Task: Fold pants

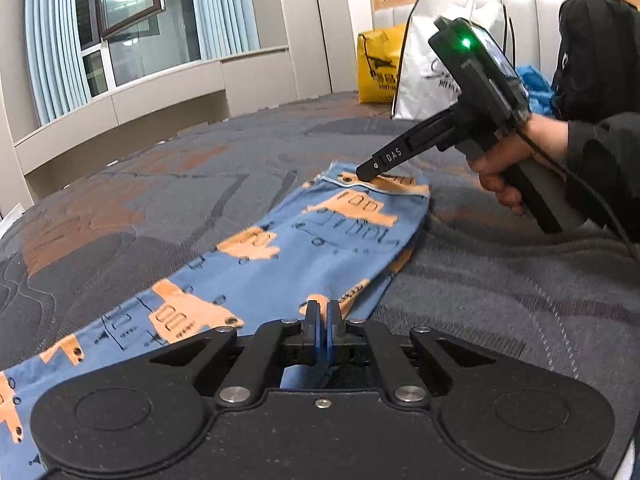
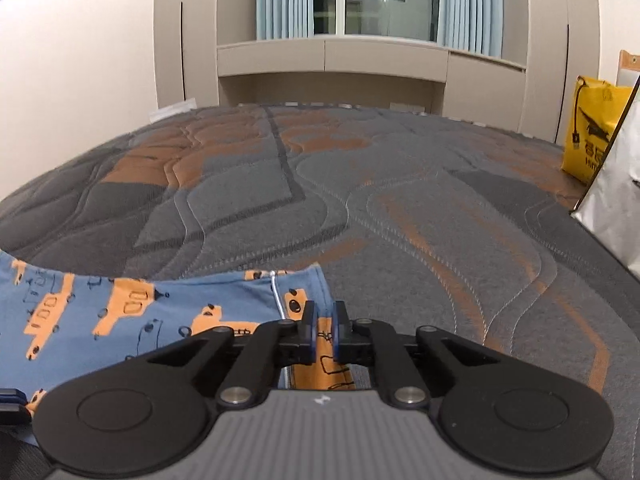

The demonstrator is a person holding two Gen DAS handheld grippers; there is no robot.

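— Pants (image 1: 304,248): where are they held?
— Left gripper (image 1: 322,316) has its jaws closed on the near blue edge; the cloth beneath its body is hidden. Right gripper (image 2: 323,322) has narrow jaws pinching the corner by the hem.
— And the rest?
— Flat on the bed (image 2: 360,184); the far leg is cut off at the frame edge. Bags (image 1: 400,68) stand blurred behind.

The pants (image 1: 280,256) are laid flat on the mattress (image 2: 400,200). The right gripper (image 1: 366,174) is placed at their far end, the left gripper (image 1: 322,312) at their near edge. Two bags (image 1: 420,76) are stood behind, at the headboard (image 1: 520,8).
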